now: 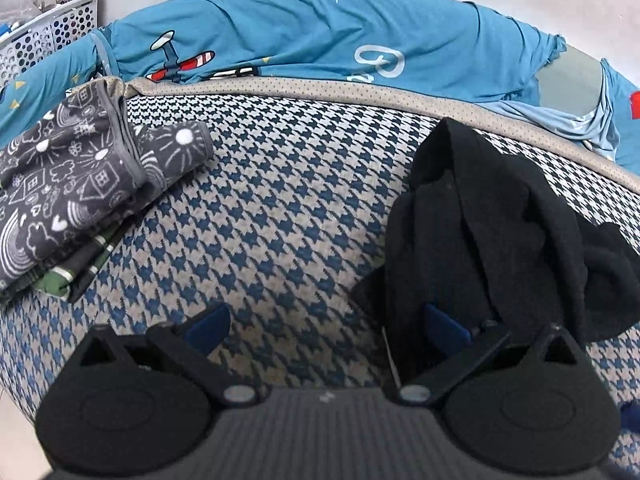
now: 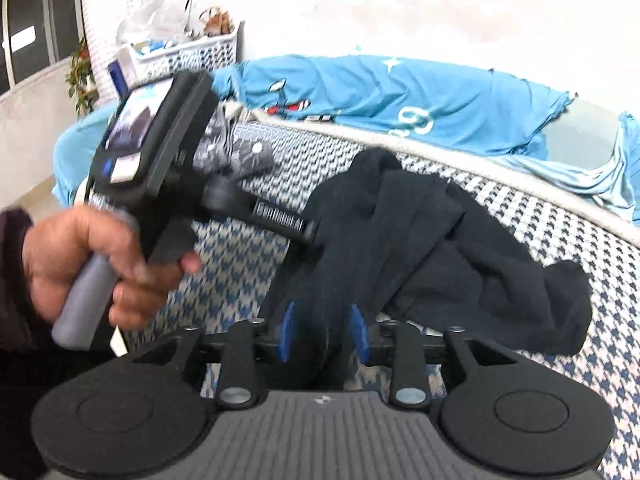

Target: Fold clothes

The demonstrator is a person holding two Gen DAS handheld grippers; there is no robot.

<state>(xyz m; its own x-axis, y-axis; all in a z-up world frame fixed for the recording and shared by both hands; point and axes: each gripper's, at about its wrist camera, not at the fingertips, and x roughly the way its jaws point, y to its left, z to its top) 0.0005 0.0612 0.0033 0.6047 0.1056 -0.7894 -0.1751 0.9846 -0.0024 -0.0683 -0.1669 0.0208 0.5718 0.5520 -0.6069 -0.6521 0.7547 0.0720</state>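
Way off to the far left of the left gripper (image 1: pixel 326 326) there's a white perforated laundry basket (image 1: pixel 60 24) stuffed with bags and clutter I can't make out. Closer in on that side, a folded grey doodle-print garment (image 1: pixel 76 184) tops a small pile with something green-striped (image 1: pixel 76 276) under it. Straight ahead past the houndstooth bed cover (image 1: pixel 272 208) is a blue airplane-print sheet (image 1: pixel 320 36); its white lettering isn't readable. The left gripper's jaws are spread wide, and the right blue pad (image 1: pixel 444 322) touches the bunched black garment (image 1: pixel 492 216) without pinching it. The right gripper (image 2: pixel 322 330) is clamped on that same black garment's near edge, with the person's hand (image 2: pixel 100 264) holding the other tool to its left.
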